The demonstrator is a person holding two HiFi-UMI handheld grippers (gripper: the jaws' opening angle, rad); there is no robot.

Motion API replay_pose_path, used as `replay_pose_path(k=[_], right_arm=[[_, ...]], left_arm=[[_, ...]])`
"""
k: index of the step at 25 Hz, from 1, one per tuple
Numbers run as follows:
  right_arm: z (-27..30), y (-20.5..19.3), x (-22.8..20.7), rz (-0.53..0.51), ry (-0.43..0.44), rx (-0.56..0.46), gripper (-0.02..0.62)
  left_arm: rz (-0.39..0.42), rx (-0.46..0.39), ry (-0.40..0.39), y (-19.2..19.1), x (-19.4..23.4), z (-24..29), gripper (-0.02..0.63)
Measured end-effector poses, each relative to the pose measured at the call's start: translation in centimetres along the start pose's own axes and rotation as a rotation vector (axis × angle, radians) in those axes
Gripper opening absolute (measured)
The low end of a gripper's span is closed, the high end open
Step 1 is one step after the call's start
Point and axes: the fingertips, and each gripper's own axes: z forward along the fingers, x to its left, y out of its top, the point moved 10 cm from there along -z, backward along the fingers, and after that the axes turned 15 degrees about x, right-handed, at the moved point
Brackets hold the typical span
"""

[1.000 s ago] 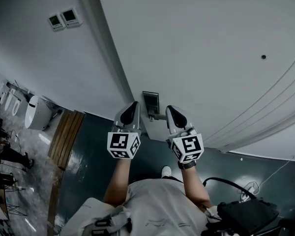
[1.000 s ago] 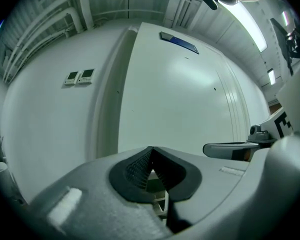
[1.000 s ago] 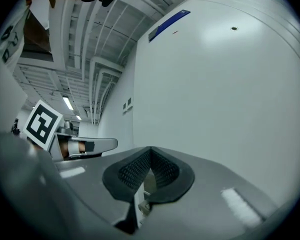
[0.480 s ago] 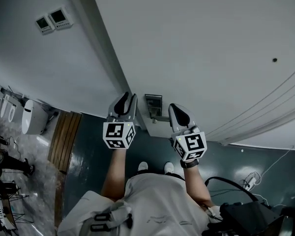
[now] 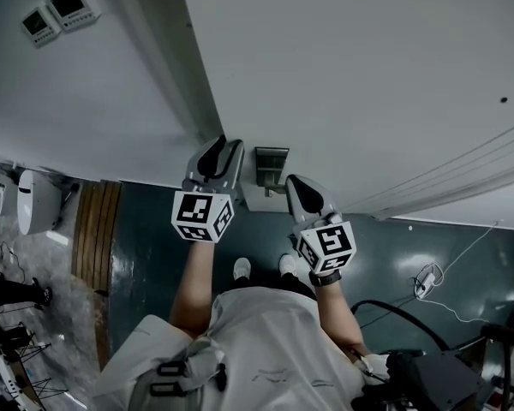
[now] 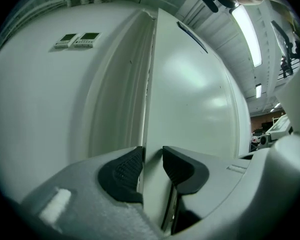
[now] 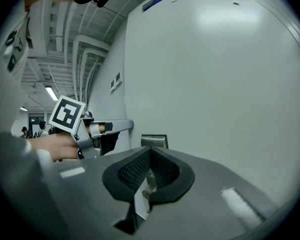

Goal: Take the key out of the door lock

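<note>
Evidently the pull itself is done, and the step in hand is the withdrawal. Furthest left, two small grey wall control panels [image 5: 56, 11] sit on the pale wall, well apart from the work. Next comes the left gripper [image 6: 153, 158], held level at the free edge [image 6: 148, 84] of the big white flat door [image 5: 368, 75]; its jaws have just been opening and stand apart, the ribbed black pads [image 6: 124, 170] either side of that edge but not pressing on it, so it has hold of nothing. Just to its right the dark rectangular metal lock plate [image 5: 271, 161] sits on the door face; no view shows a key standing in it, though the keyhole is too small to read. Right again, and a little lower, the right gripper [image 7: 150, 159] has its jaws pressed together; the sliver pinched between its pads I judge to be the small pale metal key [image 7: 148, 183], clear of the plate, so the task looks all but finished. The next move calls for a steady grip on the key while the right hand draws away from the door; the left gripper should back straight off the edge without snagging it.
</note>
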Motion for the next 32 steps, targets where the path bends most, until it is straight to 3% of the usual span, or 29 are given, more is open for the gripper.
replay_pose_path(k=[6,12,16,18,20,23,27,30,32], right_arm=[[1.0,-3.3,2.3,0.066,0.048,0.057,0.005],[2.3,-8.2,3.1,0.135,0.07,0.128,0.006],[3.3,-11.6,2.5,0.274,0.069,0.185,0.008],[4.1,-13.0,2.0,0.343,0.084,0.232,0.147],[4.8,-14.3,1.5,0.42,0.103,0.252,0.164],[6.1,-15.9,0.7,0.6,0.168,0.205,0.185],[7.9,-16.5,-0.3,0.895,0.317,0.024,0.206],[9.1,-16.3,-1.0,0.995,0.363,-0.062,0.199],[9.7,-16.1,-1.3,1.032,0.358,-0.062,0.155]], left_arm=[[0.069,0.014,-0.04,0.3,0.4,0.1,0.115],[0.031,0.032,-0.07,0.3,0.6,0.2,0.109],[0.023,0.043,-0.092,0.3,0.7,0.3,0.106],[0.021,0.037,-0.098,0.2,0.8,0.4,0.106],[0.022,0.036,-0.101,0.2,0.8,0.4,0.106],[0.024,0.037,-0.102,0.2,0.9,0.3,0.106],[0.024,0.048,-0.104,0.4,0.8,0.3,0.104],[0.022,0.048,-0.111,0.6,0.8,0.3,0.103],[0.023,0.044,-0.11,0.9,0.8,0.2,0.103]])
